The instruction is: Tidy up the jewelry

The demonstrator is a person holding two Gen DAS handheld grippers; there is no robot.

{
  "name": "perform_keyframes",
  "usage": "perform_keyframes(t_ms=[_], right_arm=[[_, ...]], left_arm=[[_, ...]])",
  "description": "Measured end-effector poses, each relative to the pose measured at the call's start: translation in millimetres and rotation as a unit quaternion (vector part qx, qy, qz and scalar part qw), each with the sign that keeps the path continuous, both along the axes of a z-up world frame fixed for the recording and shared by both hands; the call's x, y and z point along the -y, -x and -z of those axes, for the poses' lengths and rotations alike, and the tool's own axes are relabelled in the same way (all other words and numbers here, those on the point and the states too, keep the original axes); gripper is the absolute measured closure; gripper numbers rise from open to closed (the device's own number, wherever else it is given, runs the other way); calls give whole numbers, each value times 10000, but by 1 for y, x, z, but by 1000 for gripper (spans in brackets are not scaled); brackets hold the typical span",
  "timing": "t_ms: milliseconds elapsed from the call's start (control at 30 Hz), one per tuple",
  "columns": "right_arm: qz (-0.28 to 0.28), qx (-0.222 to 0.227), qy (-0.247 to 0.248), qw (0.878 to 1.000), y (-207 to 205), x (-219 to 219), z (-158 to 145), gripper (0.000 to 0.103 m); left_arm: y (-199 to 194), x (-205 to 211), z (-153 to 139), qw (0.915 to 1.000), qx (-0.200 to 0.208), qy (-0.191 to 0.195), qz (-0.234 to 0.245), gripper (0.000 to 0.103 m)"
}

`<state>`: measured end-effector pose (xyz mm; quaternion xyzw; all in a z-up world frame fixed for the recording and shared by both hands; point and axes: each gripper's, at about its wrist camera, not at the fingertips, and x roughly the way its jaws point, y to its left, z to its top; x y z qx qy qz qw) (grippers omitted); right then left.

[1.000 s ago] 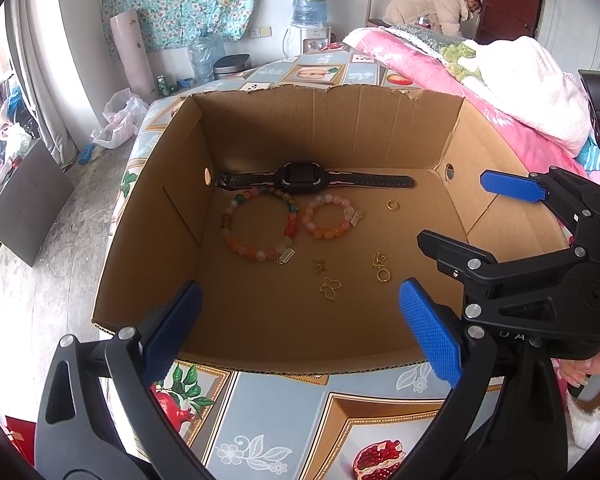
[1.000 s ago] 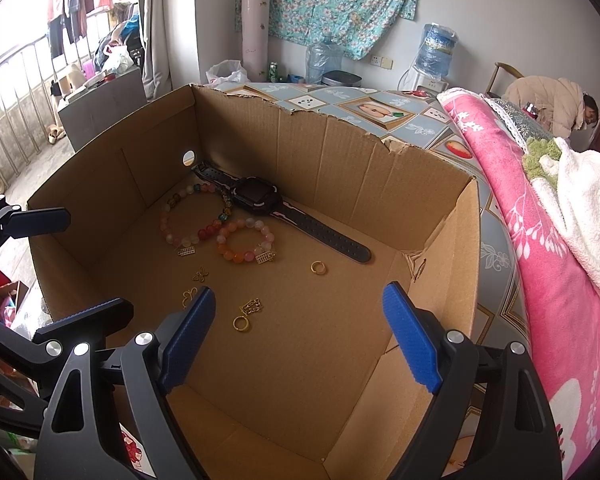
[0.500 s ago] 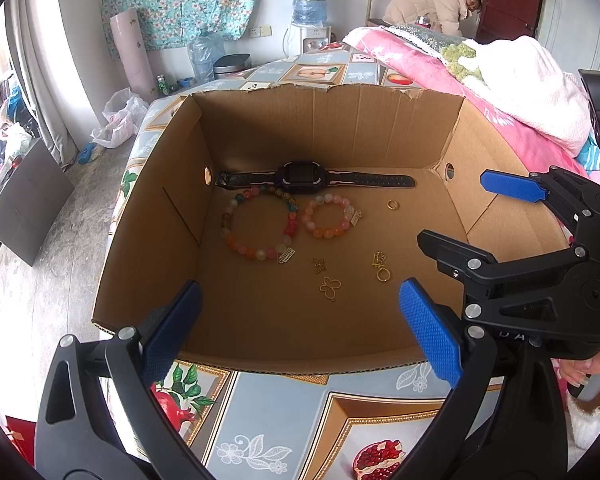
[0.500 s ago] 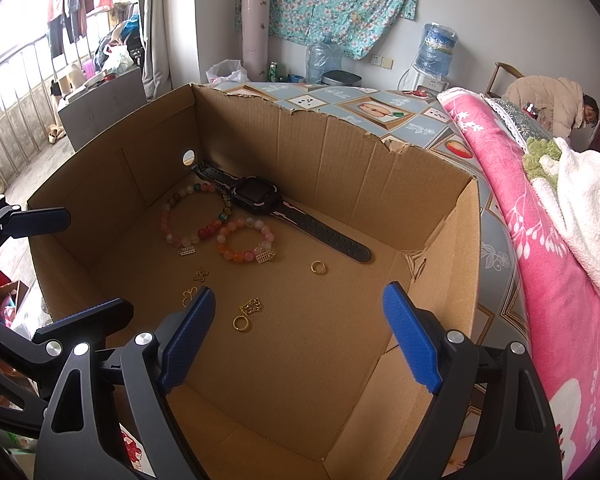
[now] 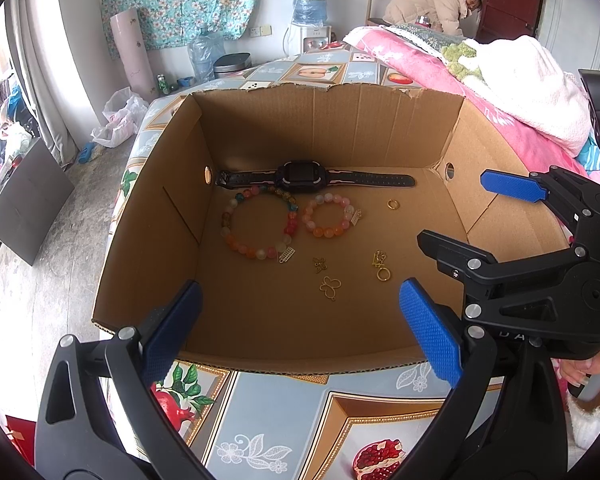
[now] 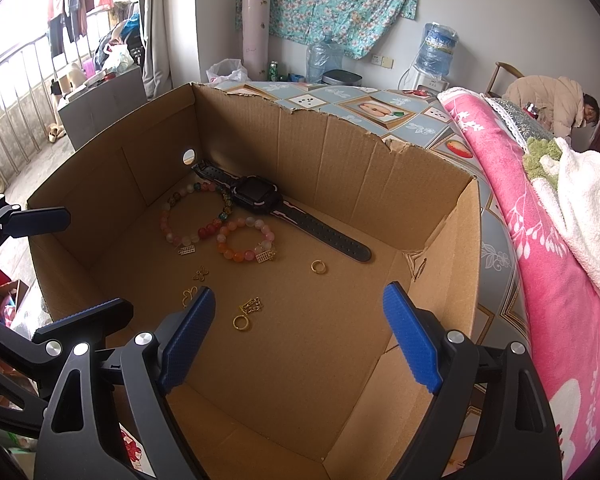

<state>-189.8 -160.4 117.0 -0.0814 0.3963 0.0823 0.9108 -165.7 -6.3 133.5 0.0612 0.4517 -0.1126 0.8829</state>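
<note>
Grippers left (image 5: pixel 300 324) and right (image 6: pixel 300 336) wide apart, empty, above cardboard box (image 5: pixel 148 240)

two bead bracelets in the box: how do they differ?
The larger bracelet makes a wider loop than the smaller bracelet. The larger one mixes pale, orange, red, teal and dark beads; the smaller one is only pink and orange. The larger one's far edge meets the watch strap; the smaller one lies clear of it. Both lie flat on the cardboard box floor, each with a small metal charm.
</note>
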Motion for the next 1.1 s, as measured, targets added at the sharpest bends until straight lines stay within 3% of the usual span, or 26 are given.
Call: perform_keyframes(t_ms=[1100], right_arm=[[-14, -8, 4, 10000, -1, 1, 0, 19]], left_arm=[[0, -1, 1, 10000, -70, -22, 23, 8]])
